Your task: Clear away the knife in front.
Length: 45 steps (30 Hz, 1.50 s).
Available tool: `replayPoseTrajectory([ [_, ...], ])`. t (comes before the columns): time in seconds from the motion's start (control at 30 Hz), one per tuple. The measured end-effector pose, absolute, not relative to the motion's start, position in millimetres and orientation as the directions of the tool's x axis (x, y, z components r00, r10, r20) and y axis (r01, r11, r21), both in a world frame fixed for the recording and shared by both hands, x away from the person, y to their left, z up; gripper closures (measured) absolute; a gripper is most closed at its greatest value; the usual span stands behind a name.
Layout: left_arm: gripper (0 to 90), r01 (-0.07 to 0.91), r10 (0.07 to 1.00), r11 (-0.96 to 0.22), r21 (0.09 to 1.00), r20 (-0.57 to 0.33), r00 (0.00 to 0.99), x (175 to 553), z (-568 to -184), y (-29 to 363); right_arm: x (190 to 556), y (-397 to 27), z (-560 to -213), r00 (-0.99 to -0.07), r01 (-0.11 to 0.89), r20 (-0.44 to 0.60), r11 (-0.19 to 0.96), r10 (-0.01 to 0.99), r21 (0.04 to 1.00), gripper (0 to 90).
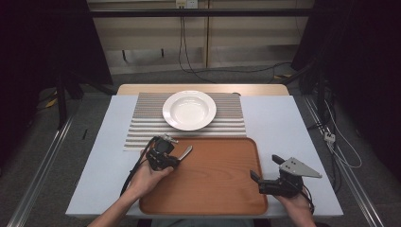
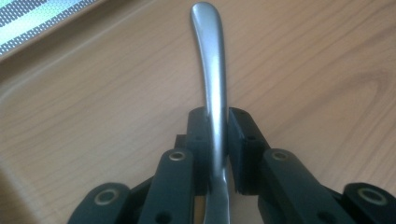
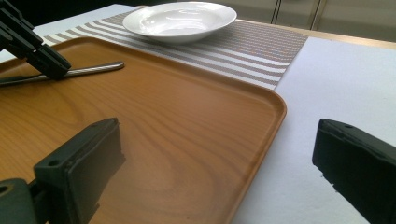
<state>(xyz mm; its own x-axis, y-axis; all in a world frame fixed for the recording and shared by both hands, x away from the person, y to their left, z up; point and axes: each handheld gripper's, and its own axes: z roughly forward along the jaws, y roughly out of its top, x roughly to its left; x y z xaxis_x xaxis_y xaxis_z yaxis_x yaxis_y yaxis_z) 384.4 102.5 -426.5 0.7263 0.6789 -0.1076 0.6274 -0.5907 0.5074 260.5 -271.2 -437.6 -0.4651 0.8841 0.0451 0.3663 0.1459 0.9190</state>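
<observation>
Surface: we are working at a pale table (image 1: pixel 283 127) with a striped mat (image 1: pixel 146 124) under a glossy white bowl-plate (image 1: pixel 189 109).
Tray: we are seeing smooth wood-grain, rounded corners (image 1: pixel 213 175).
Left gripper (image 2: pixel 218 135): we are pinching a slim, brushed-metal utensil handle (image 2: pixel 211 70) edgewise, probably to lift it from the tray's near-left area.
Right gripper (image 1: pixel 265 172): we are keeping jaws wide, empty, straddling the tray's right rim.
</observation>
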Motion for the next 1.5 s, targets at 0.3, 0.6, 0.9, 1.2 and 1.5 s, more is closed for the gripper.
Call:
replayPoseTrajectory([
  [0.3,73.7,0.626,0.672,-0.567,0.536,-0.139,0.728,383.2,-428.0,104.7,260.3,-271.4,-437.7,-0.470,0.366,0.046,0.147,0.882,0.919,1.4],
  [0.6,37.2,0.572,0.654,-0.549,0.609,-0.113,0.748,385.7,-420.0,110.3,260.2,-270.2,-437.2,-0.464,0.367,0.041,0.150,0.885,0.918,1.4],
  [0.9,16.8,0.541,0.610,-0.550,0.636,-0.137,0.781,386.7,-418.0,97.3,260.1,-271.0,-438.4,-0.468,0.373,0.051,0.145,0.882,0.916,1.4],
  [1.2,58.1,0.467,0.545,-0.602,0.647,-0.095,0.833,383.0,-422.5,86.9,259.7,-271.2,-437.6,-0.468,0.369,0.048,0.146,0.883,0.918,1.4],
  [1.5,90.0,0.468,0.551,-0.648,0.601,-0.054,0.833,381.7,-434.9,84.1,260.7,-268.8,-437.5,-0.471,0.366,0.037,0.157,0.881,0.917,1.4],
])
